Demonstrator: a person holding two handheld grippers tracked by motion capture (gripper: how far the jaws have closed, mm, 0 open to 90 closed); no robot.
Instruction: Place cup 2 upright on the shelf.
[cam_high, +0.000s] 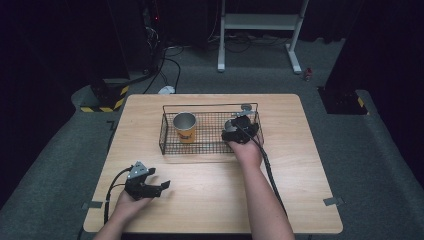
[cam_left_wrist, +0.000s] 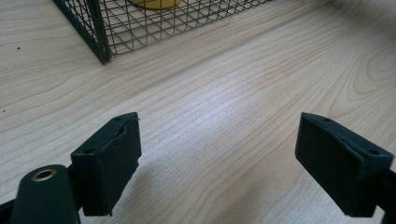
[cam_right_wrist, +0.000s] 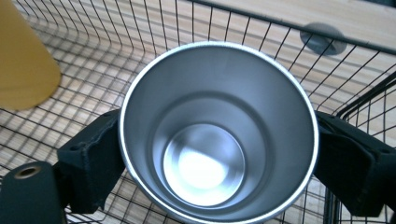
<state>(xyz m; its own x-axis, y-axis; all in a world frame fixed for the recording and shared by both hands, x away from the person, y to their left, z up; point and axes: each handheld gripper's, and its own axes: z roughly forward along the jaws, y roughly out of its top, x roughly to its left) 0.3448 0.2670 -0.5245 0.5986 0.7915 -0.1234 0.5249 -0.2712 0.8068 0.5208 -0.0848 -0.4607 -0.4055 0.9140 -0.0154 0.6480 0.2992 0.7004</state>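
Inside the wire basket (cam_high: 167, 131), right of the yellow cup (cam_high: 185, 127), a steel cup (cam_right_wrist: 219, 135), probably light, rigid and slippery, is clamped across its wall by the right gripper (cam_right_wrist: 219, 154), while the left gripper (cam_left_wrist: 224, 154) is held open.

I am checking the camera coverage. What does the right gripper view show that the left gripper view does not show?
Right gripper view: a steel cup standing between the right gripper jaws, which press its sides, and a grey disc on the table beyond the basket. Left gripper view: the left gripper, open over bare table. Both show the wire basket and the yellow cup in it.
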